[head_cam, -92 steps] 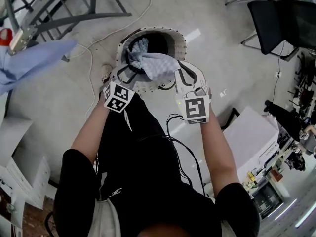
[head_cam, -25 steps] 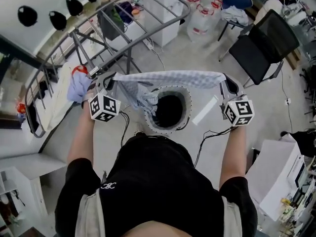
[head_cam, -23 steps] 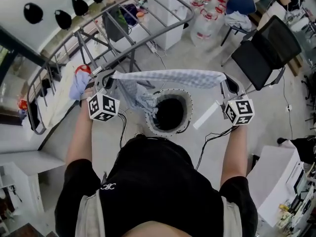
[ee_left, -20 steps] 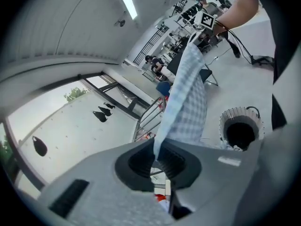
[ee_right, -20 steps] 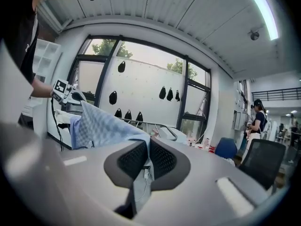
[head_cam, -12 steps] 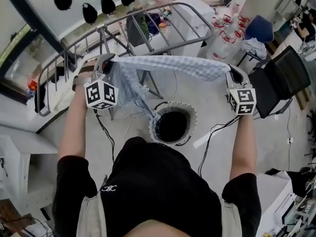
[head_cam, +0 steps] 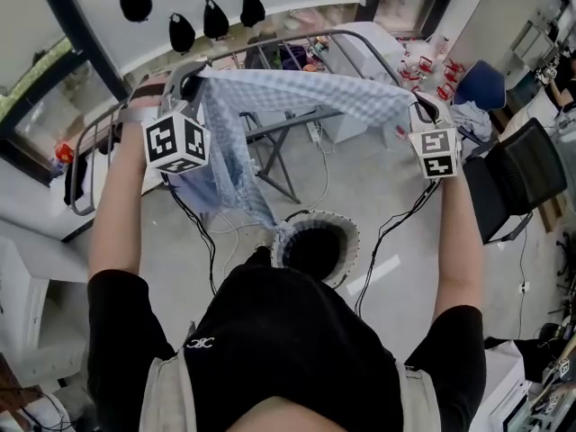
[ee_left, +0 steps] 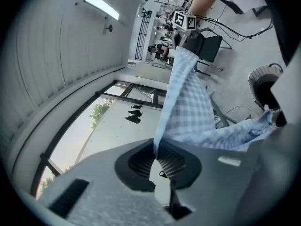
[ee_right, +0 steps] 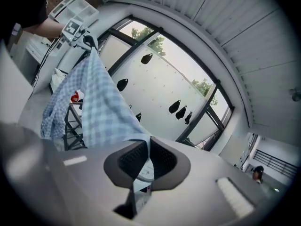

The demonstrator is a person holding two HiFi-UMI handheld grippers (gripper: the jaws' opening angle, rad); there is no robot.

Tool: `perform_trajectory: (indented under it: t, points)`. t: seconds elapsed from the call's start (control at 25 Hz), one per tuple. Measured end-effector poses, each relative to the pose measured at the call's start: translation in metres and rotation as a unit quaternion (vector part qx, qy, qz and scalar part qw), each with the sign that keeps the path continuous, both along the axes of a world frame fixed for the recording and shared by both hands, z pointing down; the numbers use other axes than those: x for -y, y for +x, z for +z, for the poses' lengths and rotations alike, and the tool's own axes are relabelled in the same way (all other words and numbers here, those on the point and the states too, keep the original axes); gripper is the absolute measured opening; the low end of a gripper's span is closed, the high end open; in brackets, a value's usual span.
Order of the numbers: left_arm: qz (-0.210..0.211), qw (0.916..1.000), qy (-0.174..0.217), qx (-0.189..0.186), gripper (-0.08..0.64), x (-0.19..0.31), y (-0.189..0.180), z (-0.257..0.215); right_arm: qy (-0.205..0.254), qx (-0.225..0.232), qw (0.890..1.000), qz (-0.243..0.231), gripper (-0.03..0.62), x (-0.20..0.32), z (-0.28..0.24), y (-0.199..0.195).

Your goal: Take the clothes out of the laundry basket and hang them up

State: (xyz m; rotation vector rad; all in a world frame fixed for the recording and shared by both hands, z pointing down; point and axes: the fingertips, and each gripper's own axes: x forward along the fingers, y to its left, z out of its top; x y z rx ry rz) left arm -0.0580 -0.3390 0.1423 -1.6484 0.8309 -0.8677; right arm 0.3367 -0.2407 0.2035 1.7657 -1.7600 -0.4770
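Stretched level between left gripper (head_cam: 193,81) and right gripper (head_cam: 416,113), both pinched shut on its upper corners: blue checked garment (head_cam: 306,93), tail dangling toward laundry basket (head_cam: 348,234), near drying rack (head_cam: 297,118). Probably light, limp, sag-prone; best gripped at edge corners, kept spread.

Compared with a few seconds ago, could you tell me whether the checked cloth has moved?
Yes. The checked cloth has risen off the laundry basket, now spread toward the drying rack.
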Motion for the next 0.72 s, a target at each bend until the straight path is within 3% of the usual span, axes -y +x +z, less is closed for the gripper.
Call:
perform_trajectory:
  t: [0.28, 0.44, 0.72]
  points:
    - [-0.016, 0.9989, 0.041, 0.017, 0.013, 0.081, 0.009, -0.043, -0.007, 0.005, 1.000, 0.000, 0.021, 0.085, -0.011, 0.008]
    - [-0.024, 0.9987, 0.032, 0.033, 0.013, 0.141, 0.006, -0.037, -0.023, 0.000, 1.000, 0.000, 0.021, 0.143, -0.009, 0.010]
    - [-0.034, 0.9984, -0.008, 0.044, 0.013, 0.233, -0.002, 0.014, -0.073, -0.024, 0.997, 0.001, 0.021, 0.230, 0.034, 0.009]
